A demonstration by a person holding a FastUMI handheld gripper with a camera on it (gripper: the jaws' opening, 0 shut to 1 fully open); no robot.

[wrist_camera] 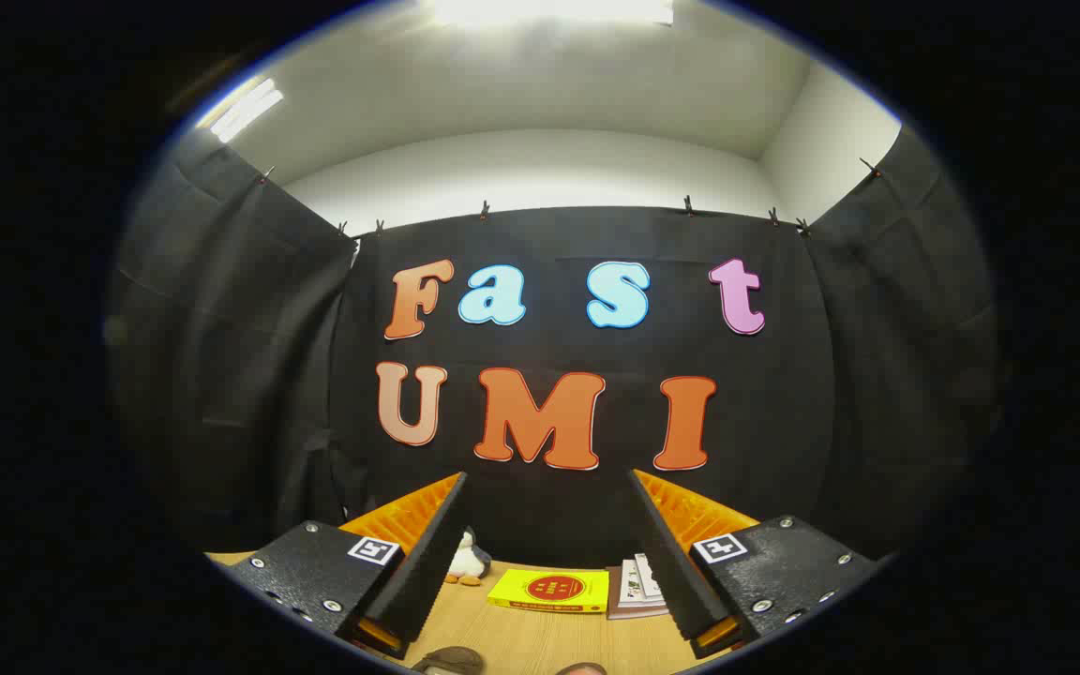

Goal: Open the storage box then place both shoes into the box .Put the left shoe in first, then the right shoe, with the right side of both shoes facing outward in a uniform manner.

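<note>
Wooden, pale-grained counter (540, 642) is seen beneath the tongs (549, 487), which are held spread wide apart with nothing gripped between the two fingers (427, 553).

Nearest, at the very bottom between the fingers, two rounded shapes are cut off by the view: a brownish-grey rounded top (451, 659) on the left and a reddish-brown sliver (582, 668) on the right. These may be the shoes, but too little is shown to tell. They lie below and short of the fingertips.

Farther on, between the fingers, a flat yellow book with a red round mark (549, 591) is laid on the counter. Just beside it, a stack of paper booklets (638, 586) is partly hidden by the right finger. A small white and grey penguin toy (468, 560) is stood close to the left finger.

Beyond these, the black cloth booth wall (221, 375) is hung, with a white wall (540, 169) above.
</note>
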